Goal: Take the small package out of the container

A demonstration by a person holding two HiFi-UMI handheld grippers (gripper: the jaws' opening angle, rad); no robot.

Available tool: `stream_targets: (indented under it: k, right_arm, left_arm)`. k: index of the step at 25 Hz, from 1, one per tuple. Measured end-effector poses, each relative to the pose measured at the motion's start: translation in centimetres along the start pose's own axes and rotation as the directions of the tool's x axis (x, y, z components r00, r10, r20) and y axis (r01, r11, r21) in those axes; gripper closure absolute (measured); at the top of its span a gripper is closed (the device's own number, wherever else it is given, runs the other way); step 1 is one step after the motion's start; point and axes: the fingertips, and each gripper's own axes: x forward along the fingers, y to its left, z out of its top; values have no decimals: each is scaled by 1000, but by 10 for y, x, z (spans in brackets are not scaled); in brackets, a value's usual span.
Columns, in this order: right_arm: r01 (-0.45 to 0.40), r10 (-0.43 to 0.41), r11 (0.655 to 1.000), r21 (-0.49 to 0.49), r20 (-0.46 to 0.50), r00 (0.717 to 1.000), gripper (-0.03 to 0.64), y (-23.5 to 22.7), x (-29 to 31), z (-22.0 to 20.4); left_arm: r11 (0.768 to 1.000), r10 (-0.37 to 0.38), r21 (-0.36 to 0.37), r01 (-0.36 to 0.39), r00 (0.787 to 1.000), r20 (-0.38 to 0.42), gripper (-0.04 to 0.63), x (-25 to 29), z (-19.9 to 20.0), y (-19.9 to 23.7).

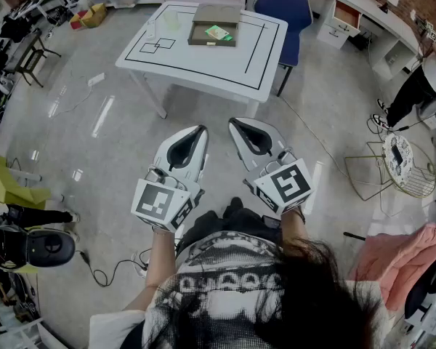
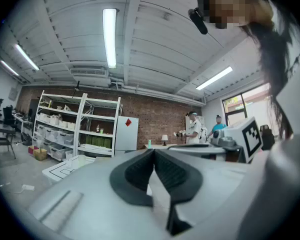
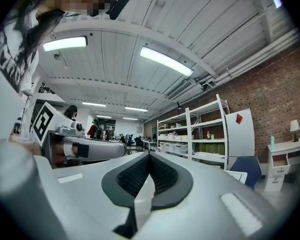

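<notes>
The small package point(image 1: 218, 33), a green packet, lies inside the open brown container point(image 1: 200, 36), which sits toward the far side of the white surface point(image 1: 203, 64) with black lines marked on it. Nothing of the task looks done yet: the package has not been touched, and the walk up, the reach, the grasp and the lift out are all left to do.

The person stands well back from the surface, with bare floor point(image 1: 109, 115) between. Both grippers are held up close to the chest, side by side and tipped upward and forward toward the surface. The left gripper point(image 1: 198, 129) has its jaws together with nothing between them, and the right gripper point(image 1: 235, 122) is likewise closed and empty.
</notes>
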Motion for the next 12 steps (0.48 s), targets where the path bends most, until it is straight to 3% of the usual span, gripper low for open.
stream_targets:
  k: [12]
  right_arm:
    - [-19, 19, 999, 39, 7, 1000, 612, -40, 16, -6]
  left_arm:
    - [1000, 8, -6, -9, 1000, -10, 595, 41, -6, 8]
